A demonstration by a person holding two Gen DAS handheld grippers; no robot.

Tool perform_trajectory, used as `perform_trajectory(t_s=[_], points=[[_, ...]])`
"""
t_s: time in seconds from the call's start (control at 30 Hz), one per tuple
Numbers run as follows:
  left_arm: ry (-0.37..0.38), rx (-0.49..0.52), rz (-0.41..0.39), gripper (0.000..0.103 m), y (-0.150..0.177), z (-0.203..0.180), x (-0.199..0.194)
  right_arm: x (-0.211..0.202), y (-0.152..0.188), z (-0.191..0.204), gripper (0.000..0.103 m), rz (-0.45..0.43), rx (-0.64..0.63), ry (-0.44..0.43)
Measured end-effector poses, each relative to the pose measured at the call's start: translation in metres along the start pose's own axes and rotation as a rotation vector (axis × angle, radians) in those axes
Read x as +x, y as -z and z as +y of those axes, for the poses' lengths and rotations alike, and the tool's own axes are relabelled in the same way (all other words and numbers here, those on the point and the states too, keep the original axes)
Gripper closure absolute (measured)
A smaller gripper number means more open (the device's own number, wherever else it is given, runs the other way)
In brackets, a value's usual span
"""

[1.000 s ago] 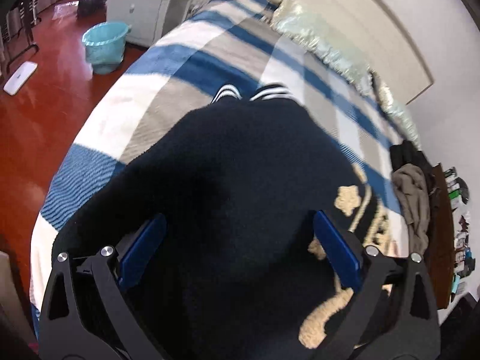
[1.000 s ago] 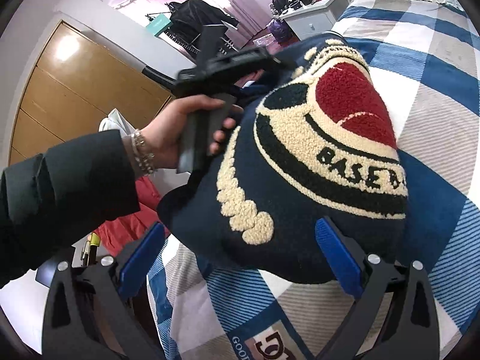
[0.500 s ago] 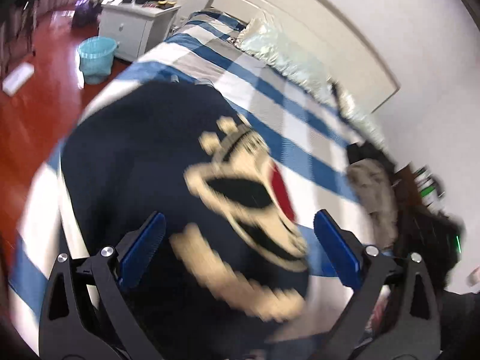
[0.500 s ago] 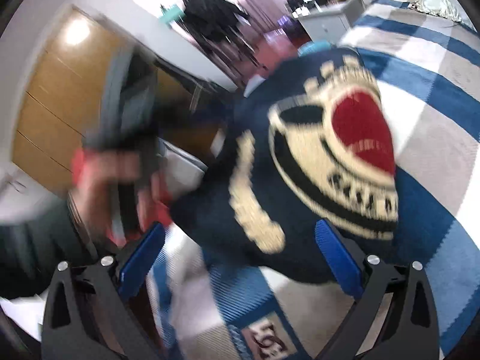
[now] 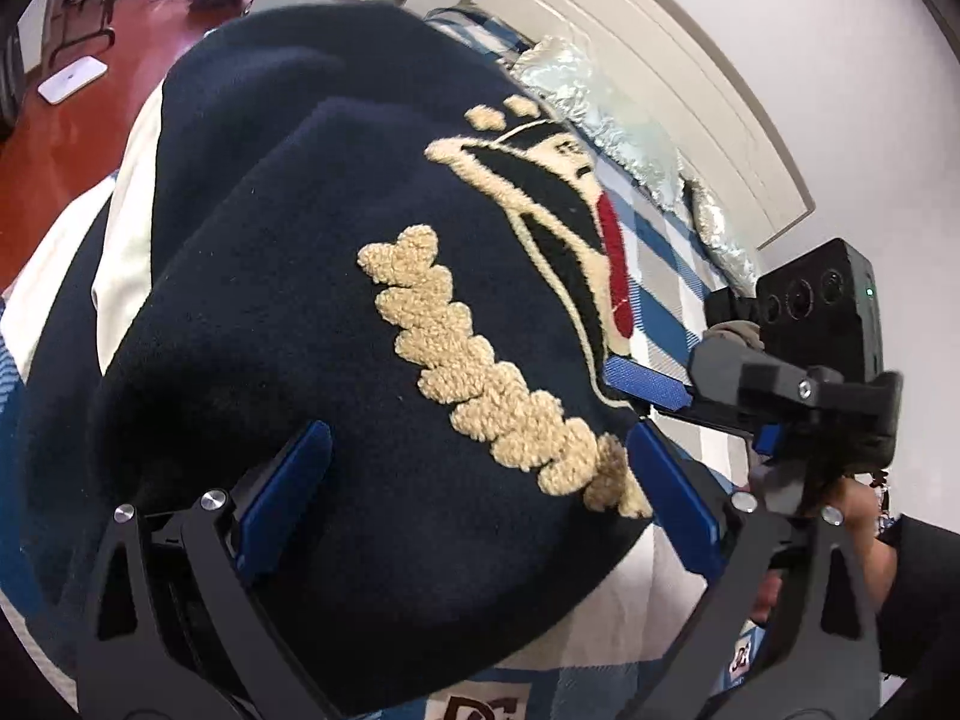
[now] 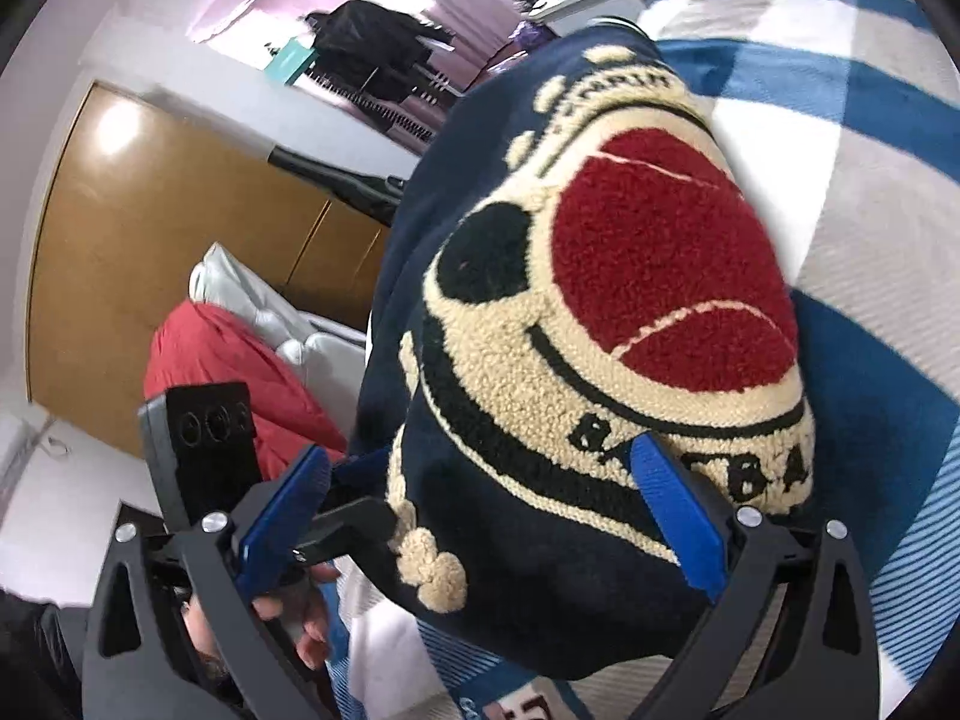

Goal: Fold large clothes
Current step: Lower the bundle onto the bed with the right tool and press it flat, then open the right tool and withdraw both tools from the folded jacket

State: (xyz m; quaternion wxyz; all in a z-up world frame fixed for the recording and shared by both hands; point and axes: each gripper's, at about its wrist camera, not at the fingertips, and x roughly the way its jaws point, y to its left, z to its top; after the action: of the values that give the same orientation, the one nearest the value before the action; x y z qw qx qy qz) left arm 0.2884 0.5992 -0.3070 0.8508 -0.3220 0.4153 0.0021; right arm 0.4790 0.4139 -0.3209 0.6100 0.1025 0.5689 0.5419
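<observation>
Right now a navy jacket is lying bunched on the blue-and-white checked bedspread, folded over so that its cream, red and black fleece badge is facing up. It seems to be sitting near the foot of the bed so the person can reach both near corners from one standing spot.

Both tools are crowding in on the near edge of the bundle. The left gripper is spread wide, its blue pads standing on either side of the thick folded edge, not squeezing it. The right gripper is likewise gaping, one pad overlapping the badge's lettering and the other beside the jacket's edge; whether the pads are actually touching cloth I cannot tell. Neither is gripping anything.

My guess is that the person is lining both up to pinch the near edge, and the bulk of that fleece may make a clean pinch awkward.
</observation>
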Motion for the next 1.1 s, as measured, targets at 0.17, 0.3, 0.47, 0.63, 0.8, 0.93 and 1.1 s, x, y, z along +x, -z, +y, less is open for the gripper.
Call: perform_trajectory(t_s=[0.17, 0.3, 0.47, 0.63, 0.8, 0.93, 1.1], points=[[-0.052, 0.029, -0.014, 0.007, -0.001, -0.016, -0.005, -0.005, -0.004, 0.017, 0.005, 0.001, -0.033, 0.079], [-0.129, 0.071, -0.028, 0.007, 0.005, -0.037, -0.024, -0.036, -0.001, 0.049, 0.005, -0.027, -0.077, 0.142], [-0.244, 0.084, -0.076, 0.007, 0.027, -0.069, -0.064, -0.090, 0.031, 0.091, 0.005, -0.093, -0.172, 0.227], [-0.363, 0.085, -0.145, 0.006, 0.052, -0.118, -0.124, -0.138, 0.081, 0.136, 0.005, -0.114, -0.287, 0.285], [-0.387, 0.075, -0.224, 0.006, 0.078, -0.169, -0.194, -0.180, 0.120, 0.172, 0.005, -0.135, -0.318, 0.325], [-0.372, 0.094, -0.276, 0.006, 0.098, -0.205, -0.240, -0.220, 0.148, 0.200, 0.005, -0.195, -0.302, 0.374], [-0.446, 0.141, -0.285, 0.006, 0.112, -0.236, -0.274, -0.238, 0.172, 0.223, 0.005, -0.190, -0.263, 0.434]])
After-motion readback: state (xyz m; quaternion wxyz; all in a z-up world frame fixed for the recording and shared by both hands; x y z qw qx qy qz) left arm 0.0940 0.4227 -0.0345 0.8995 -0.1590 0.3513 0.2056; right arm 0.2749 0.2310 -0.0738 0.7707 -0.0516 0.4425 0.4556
